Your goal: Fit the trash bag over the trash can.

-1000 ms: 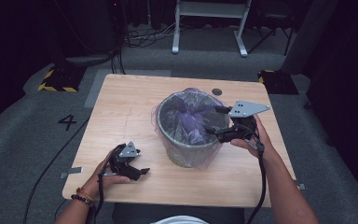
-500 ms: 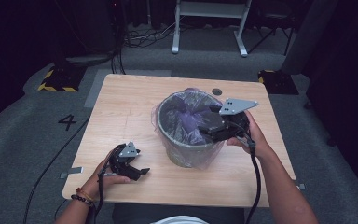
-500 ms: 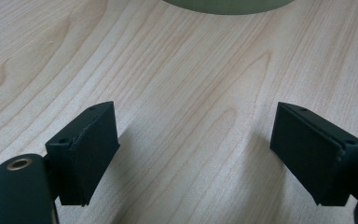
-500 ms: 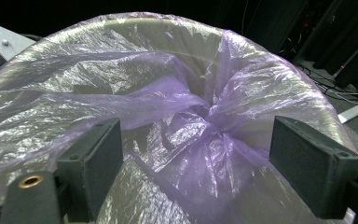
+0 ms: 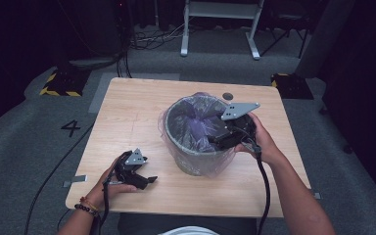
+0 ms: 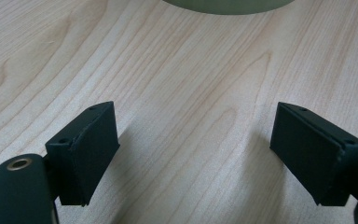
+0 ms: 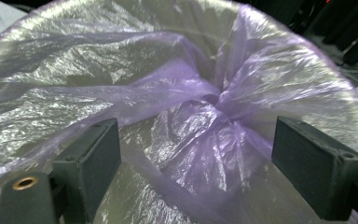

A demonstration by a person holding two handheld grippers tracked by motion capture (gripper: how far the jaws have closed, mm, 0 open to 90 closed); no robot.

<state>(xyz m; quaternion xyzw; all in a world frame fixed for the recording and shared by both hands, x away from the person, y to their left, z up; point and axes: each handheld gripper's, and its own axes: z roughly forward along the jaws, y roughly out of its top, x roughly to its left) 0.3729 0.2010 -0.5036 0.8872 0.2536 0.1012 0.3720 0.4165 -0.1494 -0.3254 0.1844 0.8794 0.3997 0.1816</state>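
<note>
Purple bag liner (image 7: 200,116) bunching inside bin (image 5: 196,164), lying just ahead of right gripper (image 5: 214,140), crumpled folds showing between its jaws, pads not pressing. Jaws just been opening, standing wide. Left gripper (image 5: 149,180) resting on table (image 5: 127,107), well apart from bin, jaws gaping over bare wood.

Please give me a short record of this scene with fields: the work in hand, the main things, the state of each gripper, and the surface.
work: lining the bin with the purple bag
bag: bunched inside the bin, edge draped over the rim
right gripper: at the bin's rim, pointing into the bag, jaws have just been opening, bag plastic lies between them
left gripper: open, nothing between the jaws, over the table
table: light wood
</note>
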